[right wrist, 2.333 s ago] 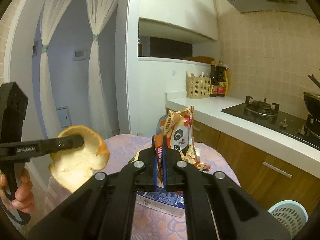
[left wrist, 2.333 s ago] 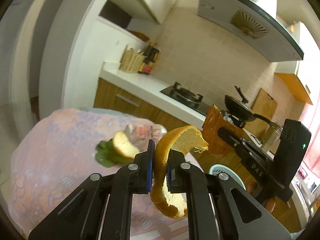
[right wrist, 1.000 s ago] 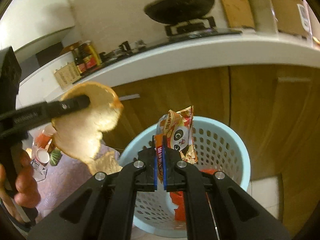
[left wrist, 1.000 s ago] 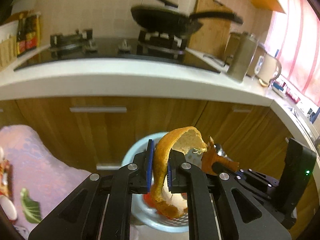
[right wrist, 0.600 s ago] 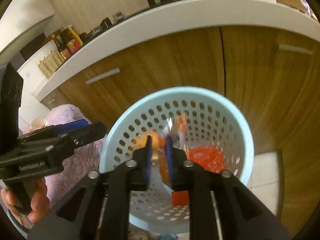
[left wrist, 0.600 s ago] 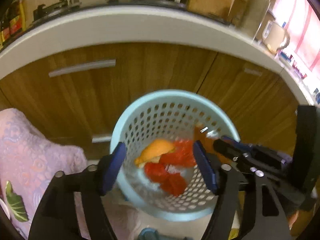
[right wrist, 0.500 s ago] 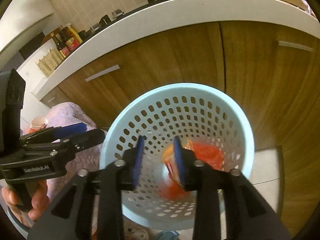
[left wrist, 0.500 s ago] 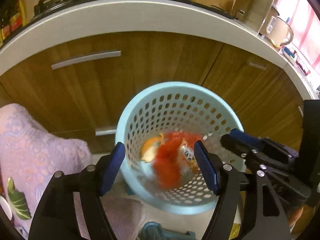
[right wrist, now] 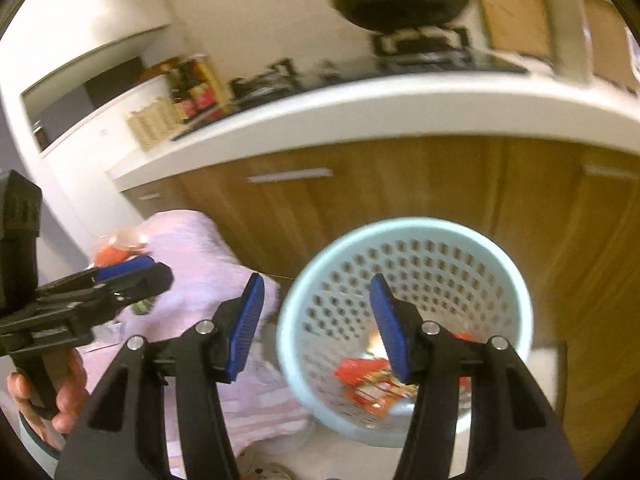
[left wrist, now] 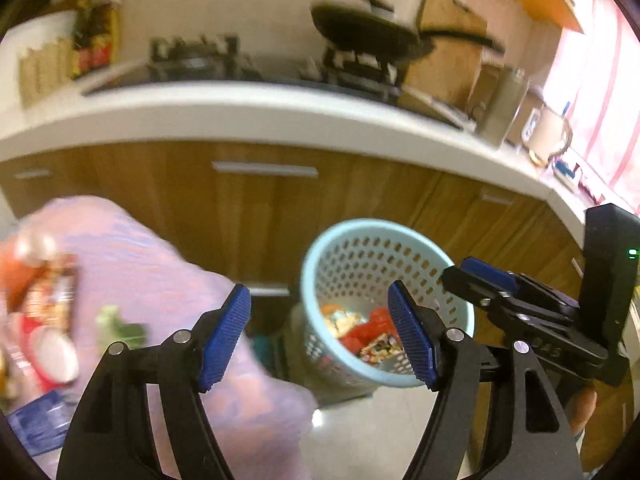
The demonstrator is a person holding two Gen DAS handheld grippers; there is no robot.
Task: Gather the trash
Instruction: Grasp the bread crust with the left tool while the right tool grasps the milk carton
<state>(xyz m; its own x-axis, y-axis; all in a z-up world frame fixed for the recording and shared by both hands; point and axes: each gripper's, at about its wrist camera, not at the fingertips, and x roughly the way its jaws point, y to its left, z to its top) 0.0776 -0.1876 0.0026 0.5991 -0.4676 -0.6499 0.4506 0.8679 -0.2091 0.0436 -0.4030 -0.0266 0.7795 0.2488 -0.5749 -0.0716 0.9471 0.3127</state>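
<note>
No text, label or number can be read; motion blur smears every package

Black pan (left wrist: 368, 32) on gas hob (left wrist: 224, 60) at worktop (left wrist: 240, 116) back edge; wicker holder (right wrist: 150, 122), bottles (right wrist: 196, 88) toward its left end.

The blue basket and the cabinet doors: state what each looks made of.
Basket: likely moulded plastic, pale blue, slightly glossy, its wall pierced by regular rows of holes. Cabinet doors: wood or wood-look laminate, brown with vertical grain; blur leaves that open.
</note>
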